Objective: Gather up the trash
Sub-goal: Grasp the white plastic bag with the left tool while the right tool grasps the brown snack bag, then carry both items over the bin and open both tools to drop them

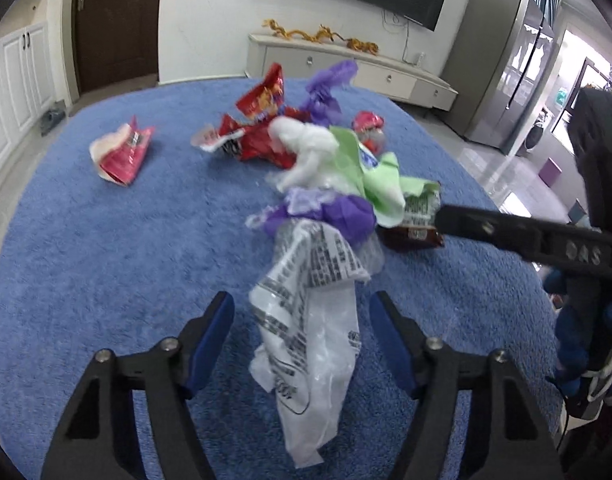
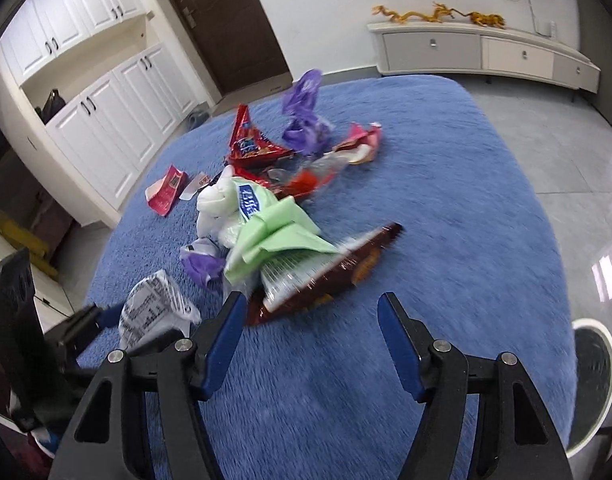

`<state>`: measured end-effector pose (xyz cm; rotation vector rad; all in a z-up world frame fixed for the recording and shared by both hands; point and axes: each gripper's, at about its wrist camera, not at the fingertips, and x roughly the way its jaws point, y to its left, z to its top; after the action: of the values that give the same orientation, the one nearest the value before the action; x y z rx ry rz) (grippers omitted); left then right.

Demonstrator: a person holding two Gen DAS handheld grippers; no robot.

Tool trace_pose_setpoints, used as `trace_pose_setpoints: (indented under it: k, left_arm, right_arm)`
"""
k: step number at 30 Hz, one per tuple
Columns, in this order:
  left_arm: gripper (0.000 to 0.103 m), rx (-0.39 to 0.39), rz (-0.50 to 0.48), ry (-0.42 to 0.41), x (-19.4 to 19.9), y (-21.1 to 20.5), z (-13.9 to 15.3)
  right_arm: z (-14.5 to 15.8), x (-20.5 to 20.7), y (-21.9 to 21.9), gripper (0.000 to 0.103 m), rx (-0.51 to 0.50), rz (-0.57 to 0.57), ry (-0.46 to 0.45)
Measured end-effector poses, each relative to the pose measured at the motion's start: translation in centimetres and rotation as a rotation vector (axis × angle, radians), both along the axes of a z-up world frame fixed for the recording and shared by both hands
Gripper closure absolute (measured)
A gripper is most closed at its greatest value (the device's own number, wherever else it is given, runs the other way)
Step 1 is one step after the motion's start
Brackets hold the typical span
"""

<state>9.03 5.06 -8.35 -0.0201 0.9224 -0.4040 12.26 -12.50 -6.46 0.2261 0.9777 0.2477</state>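
A pile of trash sits on a fuzzy blue rug (image 1: 85, 240). In the left wrist view, the left gripper (image 1: 301, 316) is at the bottom of the frame with its two blue pads wide apart. A white plastic bag with black print (image 1: 310, 320) lies right between the pads and runs down the middle of the frame, but the pads do not press on it. Just above the bag, in the middle, is a crumpled purple wrapper (image 1: 346, 216). Beside that, a little to the right, are a light green wrapper (image 1: 370, 176) and a dark brown snack bag (image 1: 418, 224). Higher up is a red chip bag (image 1: 261, 120), and a small pink packet (image 1: 121, 152) lies alone at the left, well apart from the pile. The other gripper's black finger pokes in from the right edge, and its tip is near the brown bag. In the right wrist view, the right gripper (image 2: 310, 316) is at the bottom with its pads apart and nothing between them, only rug. The dark brown snack bag (image 2: 330, 276) lies just above the left pad, near it. The light green wrapper (image 2: 273, 236) sits on top of the brown bag. The white printed bag (image 2: 153, 308) is at the lower left, by the left gripper (image 2: 85, 320).
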Motion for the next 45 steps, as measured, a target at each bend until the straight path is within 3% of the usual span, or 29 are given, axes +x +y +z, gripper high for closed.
trace_pose_setpoints:
  k: [3,5,6,9,13,22,29,37,45]
  left_arm:
    - [0.041,0.001,-0.011,0.009,-0.3,-0.4,-0.5]
    - [0.052,0.0,-0.017,0.012,-0.7,-0.4,-0.7]
    - [0.053,0.003,-0.016,0.009,-0.9,-0.5,-0.8]
    - [0.056,-0.009,-0.005,0.006,-1.5,-0.2,-0.7]
    - [0.059,-0.023,0.003,0.002,-2.6,0.3,-0.4]
    - [0.061,-0.038,0.033,-0.009,-5.6,1.4,1.4]
    - [0.062,-0.034,0.032,-0.044,-6.6,0.6,4.1]
    - [0.063,-0.012,-0.093,-0.134,-6.1,-6.5,8.7]
    - [0.063,-0.005,-0.301,-0.146,-4.9,-19.8,11.0]
  right_arm:
    - [-0.8,1.3,0.7,0.035,-0.02,-0.007,0.011]
    - [-1.4,2.0,0.9,0.035,-0.033,-0.016,0.019]
    - [-1.6,2.2,1.0,0.038,-0.03,-0.019,0.025]
    - [-2.1,2.1,0.7,0.06,0.001,-0.023,0.042]
    - [-1.9,0.5,0.0,0.07,0.013,-0.022,0.023]
    - [-0.4,-4.6,-2.9,0.078,0.027,-0.041,-0.028]
    - [1.5,-8.4,-5.5,0.079,0.08,-0.064,-0.105]
    - [2.8,-12.1,-12.1,0.079,0.096,-0.215,-0.174]
    - [0.1,-16.0,-23.2,0.079,0.073,-0.472,-0.154]
